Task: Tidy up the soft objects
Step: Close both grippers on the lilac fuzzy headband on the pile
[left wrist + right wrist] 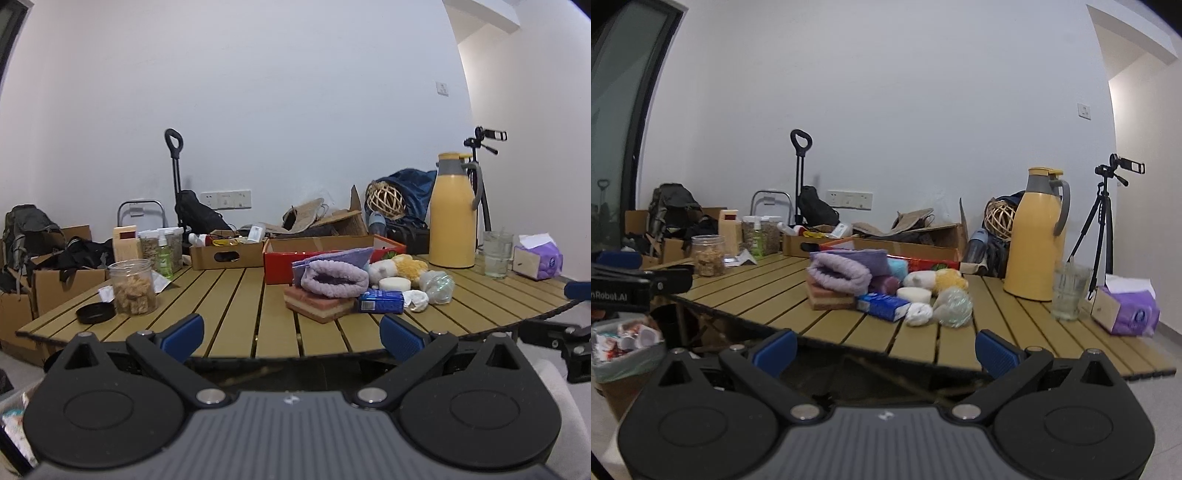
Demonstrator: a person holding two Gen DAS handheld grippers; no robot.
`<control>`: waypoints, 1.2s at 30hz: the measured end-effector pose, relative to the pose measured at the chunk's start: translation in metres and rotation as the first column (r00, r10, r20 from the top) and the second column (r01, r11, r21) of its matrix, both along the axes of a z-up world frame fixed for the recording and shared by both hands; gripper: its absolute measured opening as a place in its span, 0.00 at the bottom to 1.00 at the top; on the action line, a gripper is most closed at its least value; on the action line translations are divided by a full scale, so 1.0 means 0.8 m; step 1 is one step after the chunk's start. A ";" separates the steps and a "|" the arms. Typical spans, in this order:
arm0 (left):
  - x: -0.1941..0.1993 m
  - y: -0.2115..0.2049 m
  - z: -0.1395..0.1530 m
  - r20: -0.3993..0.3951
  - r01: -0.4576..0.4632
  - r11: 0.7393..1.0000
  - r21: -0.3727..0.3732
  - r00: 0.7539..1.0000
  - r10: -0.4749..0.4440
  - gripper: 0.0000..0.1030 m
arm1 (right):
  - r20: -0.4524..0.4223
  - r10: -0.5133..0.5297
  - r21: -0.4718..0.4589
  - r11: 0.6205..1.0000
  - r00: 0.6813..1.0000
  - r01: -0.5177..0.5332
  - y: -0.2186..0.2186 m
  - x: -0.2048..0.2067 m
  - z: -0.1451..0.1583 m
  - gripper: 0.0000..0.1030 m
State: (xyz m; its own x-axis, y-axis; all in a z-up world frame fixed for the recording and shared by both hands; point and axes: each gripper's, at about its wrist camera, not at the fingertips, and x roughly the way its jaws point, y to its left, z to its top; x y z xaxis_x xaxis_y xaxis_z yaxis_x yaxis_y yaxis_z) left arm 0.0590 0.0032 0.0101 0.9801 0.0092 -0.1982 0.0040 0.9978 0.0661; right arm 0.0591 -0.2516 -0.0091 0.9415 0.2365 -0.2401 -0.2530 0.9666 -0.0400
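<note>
I have the left gripper (291, 334) and right gripper (885, 349) spread wide, holding nothing (both short of the table's (229, 295) edge); the soft pile (334, 282) sits mid-table, beside the red box (280, 264).

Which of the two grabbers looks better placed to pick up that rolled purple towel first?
Probably the left gripper: the purple towel lies almost straight ahead of its open fingers. From the right gripper, also open, it sits off to the left.

Lived-in home room, slatted folding table (236, 295), yellow thermos (452, 210), cardboard boxes (66, 284), backpack (26, 225)
</note>
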 end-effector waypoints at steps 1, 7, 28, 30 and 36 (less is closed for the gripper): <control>0.012 -0.001 -0.001 -0.007 -0.003 1.000 0.005 1.000 0.003 1.00 | -0.004 -0.002 0.001 1.000 1.000 0.002 0.000 0.012 0.001 1.00; 0.101 -0.001 -0.010 -0.056 0.024 0.998 -0.050 0.998 -0.027 1.00 | -0.084 -0.004 0.014 1.000 0.996 0.005 0.006 0.102 -0.003 1.00; 0.354 0.060 -0.032 -0.215 0.245 0.869 -0.429 0.907 -0.362 0.19 | -0.241 0.214 0.244 0.957 0.947 -0.154 0.101 0.372 -0.035 0.31; 0.343 0.060 -0.031 -0.218 0.249 0.861 -0.444 0.902 -0.373 0.15 | -0.241 0.206 0.234 0.961 0.948 -0.149 0.101 0.365 -0.034 0.26; 0.295 0.054 -0.005 -0.121 0.289 0.827 -0.482 0.913 -0.389 0.09 | -0.190 0.202 0.261 0.954 0.961 -0.149 0.077 0.311 -0.009 0.13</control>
State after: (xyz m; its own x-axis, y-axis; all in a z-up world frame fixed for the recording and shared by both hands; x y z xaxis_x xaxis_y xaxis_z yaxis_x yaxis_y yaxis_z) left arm 0.2954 0.0467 0.0065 0.8406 -0.4540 -0.2953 0.3105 0.8507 -0.4241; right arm 0.3082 -0.1902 -0.0160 0.8132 0.4691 -0.3445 -0.3961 0.8798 0.2629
